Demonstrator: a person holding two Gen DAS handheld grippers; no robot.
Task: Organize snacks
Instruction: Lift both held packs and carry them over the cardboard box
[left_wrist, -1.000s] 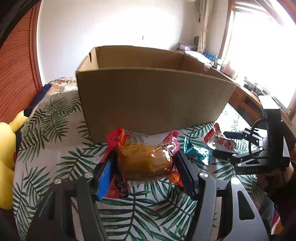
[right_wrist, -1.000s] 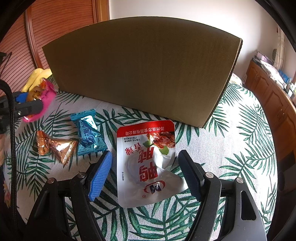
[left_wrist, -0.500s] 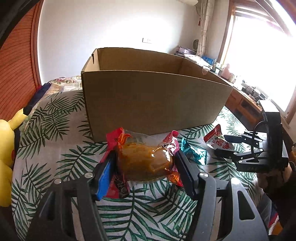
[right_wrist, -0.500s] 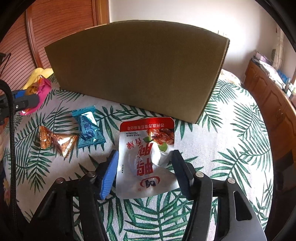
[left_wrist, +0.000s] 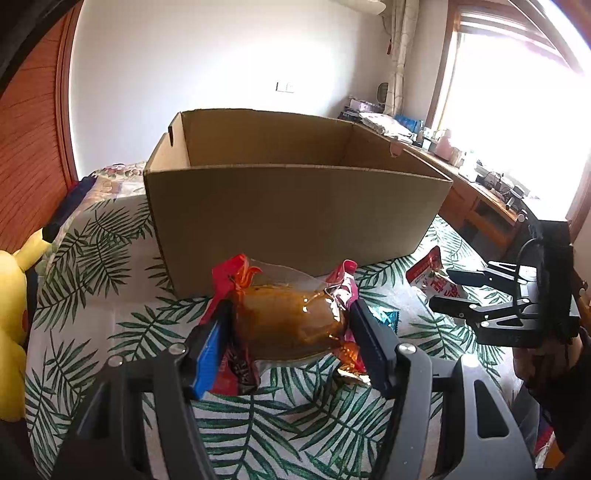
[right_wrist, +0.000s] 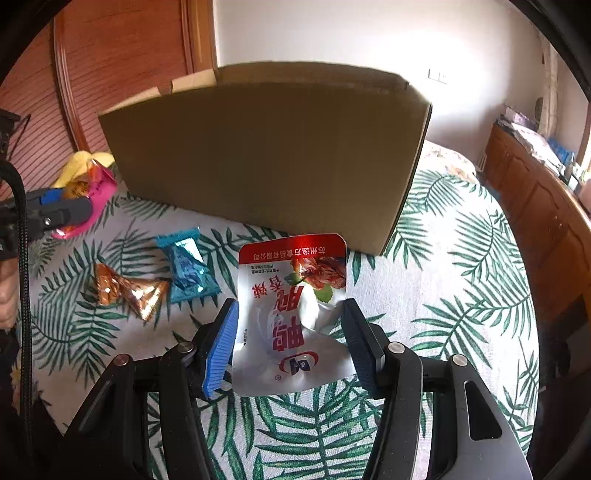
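Two packets are being held in my tongs: my left gripper (left_wrist: 290, 332) is clenching on the brown snack packet (left_wrist: 291, 325), and my right gripper (right_wrist: 290, 339) is grasping the white and red pouch (right_wrist: 295, 314). Both are hanging above the leaf-print cloth (right_wrist: 461, 295), just before the cardboard box (left_wrist: 295, 210). One blue candy (right_wrist: 186, 266) and one gold candy (right_wrist: 129, 291) are lying on the cloth near the box's front wall

Both grippers are up off the table, each clamped on a packet. The left gripper (left_wrist: 290, 328) has a brown pouch (left_wrist: 291, 325) pinched between its fingers, and the right gripper (right_wrist: 290, 328) squeezes a white pouch (right_wrist: 295, 314) from both sides.
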